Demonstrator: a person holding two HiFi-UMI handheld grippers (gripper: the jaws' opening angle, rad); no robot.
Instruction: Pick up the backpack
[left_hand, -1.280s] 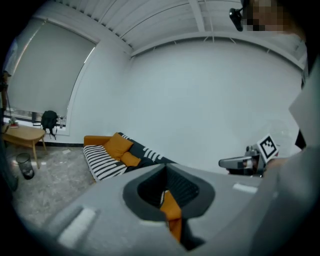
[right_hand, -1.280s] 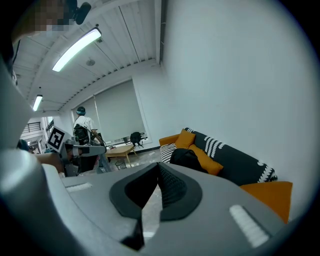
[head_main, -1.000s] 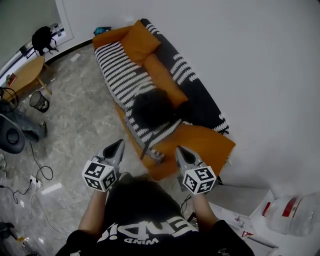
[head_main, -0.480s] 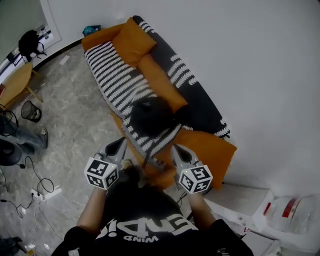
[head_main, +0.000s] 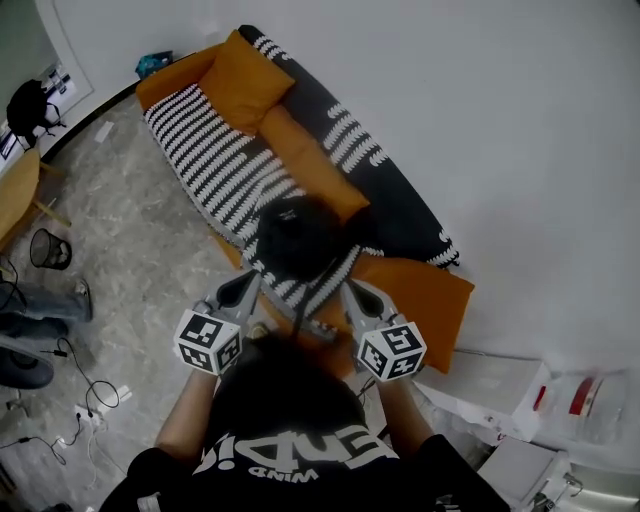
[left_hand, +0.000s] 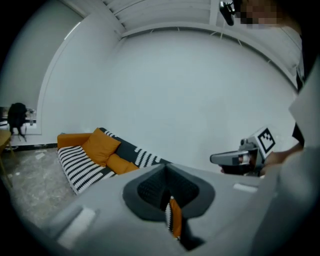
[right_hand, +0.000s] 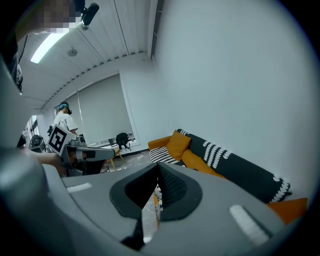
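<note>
While the person closes on the sofa (head_main: 215, 175), notes by view.

Head view: black backpack (head_main: 298, 235) sits on the sofa's striped seat, just beside the orange bolster (head_main: 312, 165), toward the sofa's near end. Left gripper (head_main: 245, 288) and right gripper (head_main: 352, 293) point at the sofa's front edge, one on each side of the pack's dangling strap (head_main: 298, 302) — both nearer the pack than a second ago, neither touching it.

Left gripper view: jaws pressed together, nothing between them. Sofa's far end shows beyond them; pack hidden behind the jaws.

Right gripper view: jaws likewise together and empty. Sofa's back runs off to the right; pack not visible.

Judgement: approach looks nearly done — jaws must part before either can take a strap or handle.
</note>
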